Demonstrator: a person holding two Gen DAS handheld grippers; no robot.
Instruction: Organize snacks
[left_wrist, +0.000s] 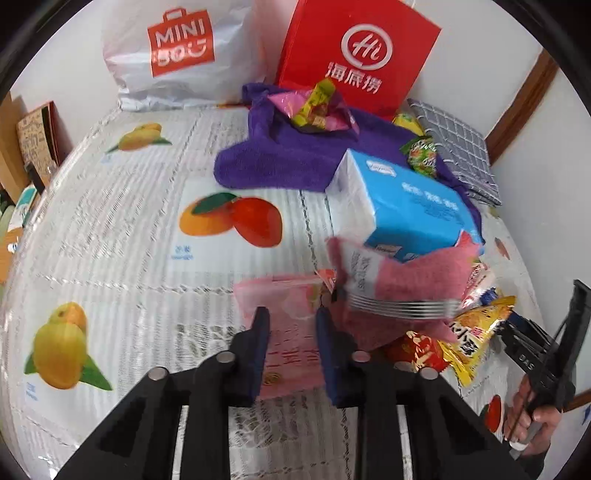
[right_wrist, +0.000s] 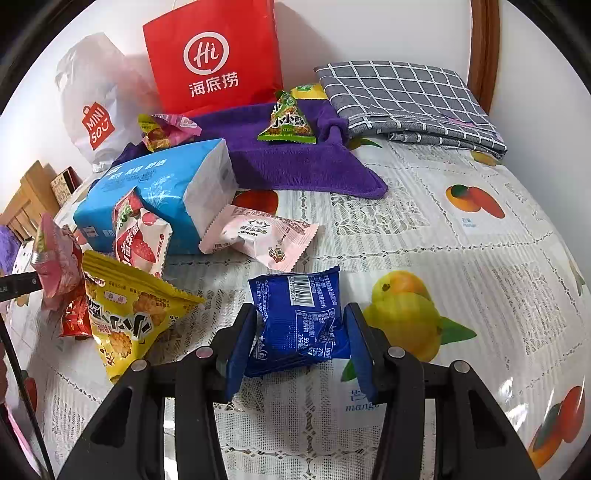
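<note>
Pink snack packet (left_wrist: 291, 332) sits pinched between the left tongs (left_wrist: 291, 325), its long axis running straight ahead over the desk (left_wrist: 129, 240). Right tongs (right_wrist: 301, 332) clamp a blue packet (right_wrist: 301, 317), with the purple cloth (right_wrist: 295, 162) well beyond.

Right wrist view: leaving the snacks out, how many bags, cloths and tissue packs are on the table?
Bags: 2 (red paper bag, white plastic bag)
Cloths: 2 (purple towel, grey checked cloth)
Tissue packs: 1 (blue tissue pack)
Total: 5
</note>
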